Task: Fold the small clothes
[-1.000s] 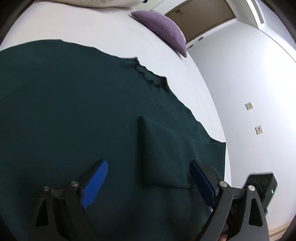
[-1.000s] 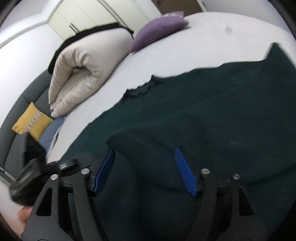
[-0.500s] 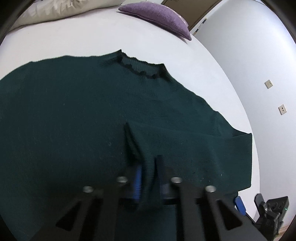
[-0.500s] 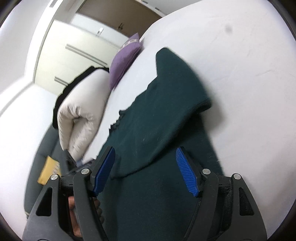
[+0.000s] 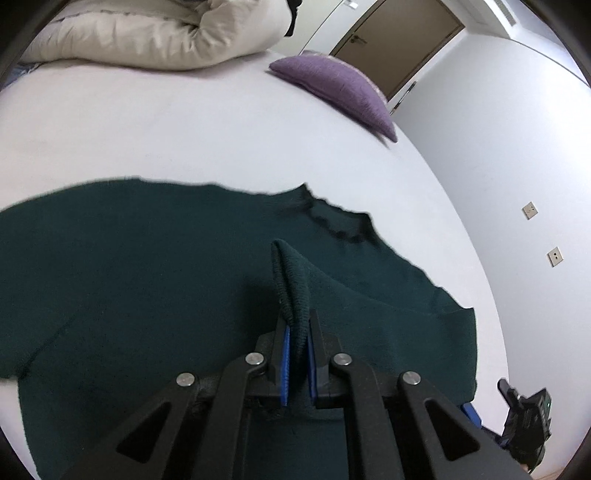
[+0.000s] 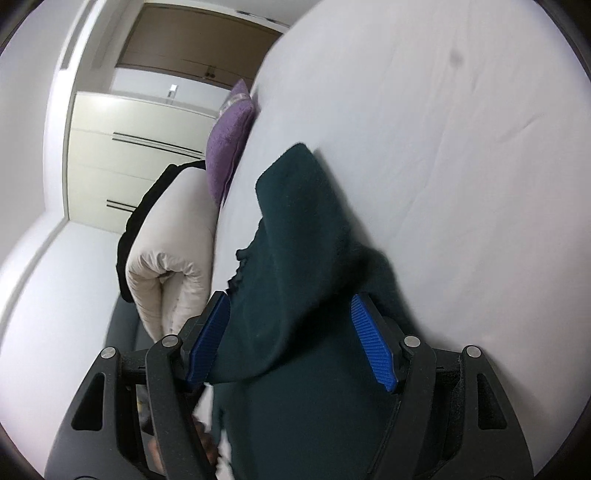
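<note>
A dark green knit sweater [image 5: 147, 280] lies spread on the white bed [image 5: 221, 129], its frilled neckline [image 5: 332, 221] toward the far side. My left gripper [image 5: 295, 332] is shut on a raised fold of the sweater, a ribbed cuff edge [image 5: 291, 280] that stands up between the blue pads. In the right wrist view the sweater [image 6: 295, 277] hangs or lies bunched between the fingers of my right gripper [image 6: 291, 332], which is open, its blue pads [image 6: 373, 347] wide apart on either side of the cloth.
A purple pillow [image 5: 340, 92] and a rolled cream duvet [image 5: 155, 33] lie at the far end of the bed. A brown door [image 5: 395, 40] and white wall with sockets [image 5: 530, 210] stand to the right. A black device [image 5: 528, 417] sits off the bed's right edge.
My left gripper closed on the sleeve fold and has lifted it off the sweater. My right gripper stayed open and swung round, so its view now tilts along the bed.
</note>
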Demonstrator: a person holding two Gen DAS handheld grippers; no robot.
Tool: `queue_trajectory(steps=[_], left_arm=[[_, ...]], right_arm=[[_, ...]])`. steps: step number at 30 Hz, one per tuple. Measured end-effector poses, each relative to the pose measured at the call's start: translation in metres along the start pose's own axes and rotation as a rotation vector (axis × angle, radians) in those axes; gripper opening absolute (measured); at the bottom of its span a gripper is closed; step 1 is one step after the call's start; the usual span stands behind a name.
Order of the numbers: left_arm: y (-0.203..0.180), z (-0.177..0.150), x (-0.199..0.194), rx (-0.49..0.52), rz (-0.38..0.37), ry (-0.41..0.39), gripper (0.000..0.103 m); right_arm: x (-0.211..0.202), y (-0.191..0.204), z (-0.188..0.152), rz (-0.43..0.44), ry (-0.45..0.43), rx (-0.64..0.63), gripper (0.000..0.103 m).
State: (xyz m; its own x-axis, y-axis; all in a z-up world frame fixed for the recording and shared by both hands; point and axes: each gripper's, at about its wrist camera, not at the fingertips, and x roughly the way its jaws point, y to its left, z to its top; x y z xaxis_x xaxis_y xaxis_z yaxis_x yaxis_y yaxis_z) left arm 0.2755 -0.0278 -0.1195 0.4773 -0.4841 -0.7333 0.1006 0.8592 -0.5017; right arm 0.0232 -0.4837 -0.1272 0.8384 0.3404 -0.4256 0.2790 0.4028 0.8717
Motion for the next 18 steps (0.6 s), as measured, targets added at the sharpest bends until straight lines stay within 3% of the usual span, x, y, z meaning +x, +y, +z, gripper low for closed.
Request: queue_trajectory(steps=[3, 5, 8, 11, 15, 18], left_arm=[[0.005, -0.001, 0.006, -0.006, 0.012, -0.001, 0.008], [0.011, -0.003, 0.008, -0.019, 0.017, -0.007, 0.008], [0.015, -0.007, 0.011, -0.025, 0.021, -0.010, 0.009], [0.018, -0.013, 0.013, -0.014, 0.025, -0.017, 0.009], [0.020, -0.012, 0.011, 0.011, 0.003, -0.028, 0.009], [0.022, -0.012, 0.012, 0.005, -0.008, -0.036, 0.009]], right_arm=[[0.017, 0.006, 0.007, -0.016, 0.026, 0.010, 0.068], [0.032, 0.012, 0.015, -0.029, -0.003, 0.023, 0.064], [0.030, -0.007, 0.031, -0.014, -0.049, 0.104, 0.044], [0.029, -0.017, 0.031, 0.004, -0.054, 0.109, 0.036], [0.022, 0.001, 0.024, -0.049, 0.016, -0.004, 0.041], [0.002, 0.041, 0.034, -0.137, -0.034, -0.211, 0.047]])
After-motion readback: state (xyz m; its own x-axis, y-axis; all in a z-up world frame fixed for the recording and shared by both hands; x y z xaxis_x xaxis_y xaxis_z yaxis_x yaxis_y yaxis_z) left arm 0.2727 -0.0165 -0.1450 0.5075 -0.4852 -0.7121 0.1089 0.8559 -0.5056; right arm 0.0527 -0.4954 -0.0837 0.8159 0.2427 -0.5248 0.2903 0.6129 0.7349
